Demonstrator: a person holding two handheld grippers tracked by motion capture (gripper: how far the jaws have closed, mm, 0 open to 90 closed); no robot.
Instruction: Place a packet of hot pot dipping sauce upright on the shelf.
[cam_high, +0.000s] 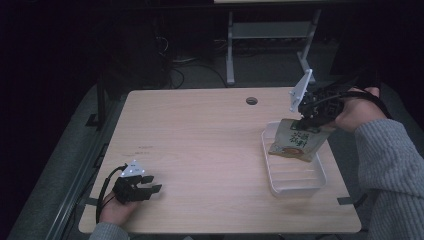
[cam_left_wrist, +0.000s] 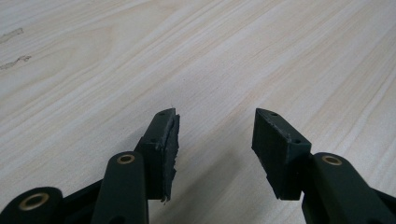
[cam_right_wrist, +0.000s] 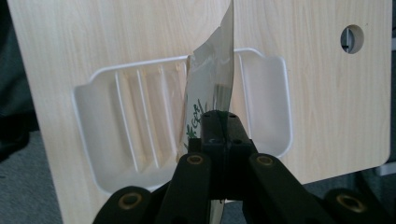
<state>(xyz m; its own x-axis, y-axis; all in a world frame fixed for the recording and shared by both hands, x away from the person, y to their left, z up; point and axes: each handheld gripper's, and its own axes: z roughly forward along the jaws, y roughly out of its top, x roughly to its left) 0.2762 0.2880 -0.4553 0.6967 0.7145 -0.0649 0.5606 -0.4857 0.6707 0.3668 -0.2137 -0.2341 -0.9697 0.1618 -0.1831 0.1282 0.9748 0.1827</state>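
Right gripper (cam_high: 306, 121) pinches top of snack bag (cam_high: 296, 142), jaws tight on it. Bag hangs over white tray (cam_high: 295, 181), bottom edge looks close to tray floor. Left gripper (cam_high: 150, 184) wide apart, nothing in it, resting low on table (cam_high: 200, 145). Step looks like: putting bag in tray, or lifting it out, cannot tell. If putting: lower bag flat, then let go.

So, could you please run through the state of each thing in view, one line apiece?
Left gripper: open, nothing between its jaws, low over the table.
Right gripper: shut on the snack pouch's top edge.
Snack pouch: held up, hanging over the tray's far end; whether its bottom touches the tray can't be told.
White tray: upright on the table, near part bare.
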